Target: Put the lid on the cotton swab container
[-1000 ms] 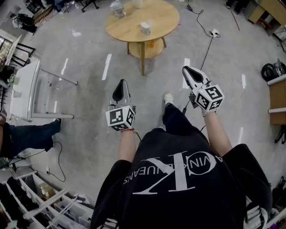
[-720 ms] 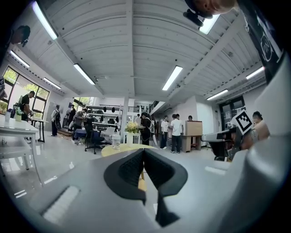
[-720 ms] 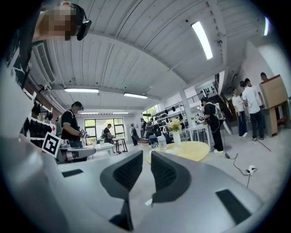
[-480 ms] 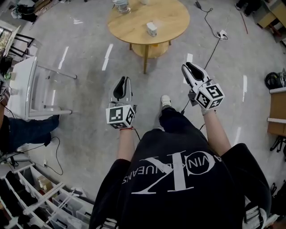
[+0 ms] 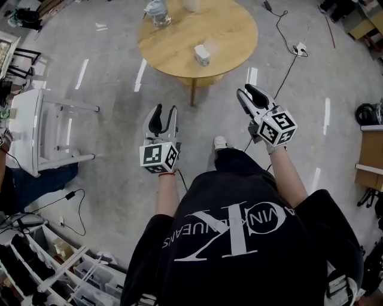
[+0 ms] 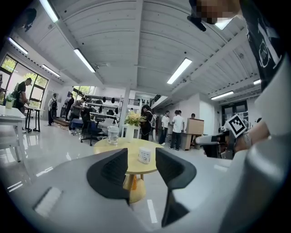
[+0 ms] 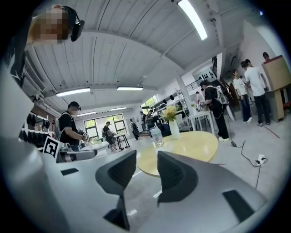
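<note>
Seen from above, a person stands on a grey floor [image 5: 114,89], a gripper in each hand, both pointing at a round table [image 5: 239,30] ahead. Neither gripper reaches the table's near edge.

At the far left is a white table [image 5: 30,128], which has no part in the task.

The left gripper [image 5: 163,111] is released. Its jaws have just been opening and have nothing between them. In the left gripper view the gap between them frames the container [image 5: 202,55], a small white tub. It sits on the round table towards the near edge, a little right of the middle. Whether its lid is separate, and where it lies, is too small to tell.

A clear bottle [image 5: 157,11] and a white vase [image 5: 191,3] stand at the table's far edge, well apart from the container.

The right gripper [image 5: 246,95] is also released, its jaws apart and empty. It points at the table's right side. A cable [image 5: 281,72] trails across the floor beyond it.

The step in hand looks like the approach. To do it well:
- Come up to the near edge before reaching out.
- Find the lid before closing either gripper.
- Steady the tub low on its sides with one gripper.
- Carry the lid flat with the other and lower it squarely, as the light tub will probably tip or slide if pushed sideways.
</note>
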Motion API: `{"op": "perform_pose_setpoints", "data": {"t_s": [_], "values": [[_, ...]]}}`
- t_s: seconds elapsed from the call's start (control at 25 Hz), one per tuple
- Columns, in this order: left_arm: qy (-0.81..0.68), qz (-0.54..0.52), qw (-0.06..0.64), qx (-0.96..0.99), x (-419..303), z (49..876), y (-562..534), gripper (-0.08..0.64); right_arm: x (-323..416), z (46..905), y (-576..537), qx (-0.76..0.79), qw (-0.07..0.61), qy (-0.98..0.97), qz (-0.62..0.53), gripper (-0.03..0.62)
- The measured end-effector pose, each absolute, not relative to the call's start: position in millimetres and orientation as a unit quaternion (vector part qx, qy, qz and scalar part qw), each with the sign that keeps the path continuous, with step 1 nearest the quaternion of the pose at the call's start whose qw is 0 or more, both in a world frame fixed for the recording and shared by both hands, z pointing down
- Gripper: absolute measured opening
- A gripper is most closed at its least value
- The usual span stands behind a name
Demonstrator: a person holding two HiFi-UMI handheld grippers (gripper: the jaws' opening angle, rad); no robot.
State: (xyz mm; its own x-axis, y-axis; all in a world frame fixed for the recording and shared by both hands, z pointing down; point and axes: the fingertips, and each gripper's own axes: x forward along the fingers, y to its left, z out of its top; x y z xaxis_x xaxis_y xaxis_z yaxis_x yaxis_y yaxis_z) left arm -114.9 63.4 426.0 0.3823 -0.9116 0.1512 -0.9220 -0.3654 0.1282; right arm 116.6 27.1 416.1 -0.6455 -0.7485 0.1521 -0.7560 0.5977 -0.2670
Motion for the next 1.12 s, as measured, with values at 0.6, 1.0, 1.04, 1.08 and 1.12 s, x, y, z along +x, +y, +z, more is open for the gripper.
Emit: {"op": "perform_pose_setpoints", "data": {"t_s": [0.6,1.0,1.04,1.08,1.12], "values": [[-0.546,0.053,0.116,0.828,-84,445,-27,0.193,117,438,-81,0.379,0.027,-0.906,0.186,0.112],[-0.495,0.099,0.133,0.853,-48,474,-55,0.218,118,457,-112,0.37,0.035,-0.902,0.218,0.111],[-0.488,0.105,0.133,0.856,-46,476,-59,0.222,118,459,-116,0.37,0.035,-0.901,0.222,0.111],[-0.481,0.11,0.134,0.86,-43,478,-62,0.225,117,460,-119,0.371,0.035,-0.9,0.225,0.11],[-0.473,0.115,0.135,0.863,-41,481,-66,0.23,116,461,-122,0.372,0.035,-0.899,0.228,0.11]]}}
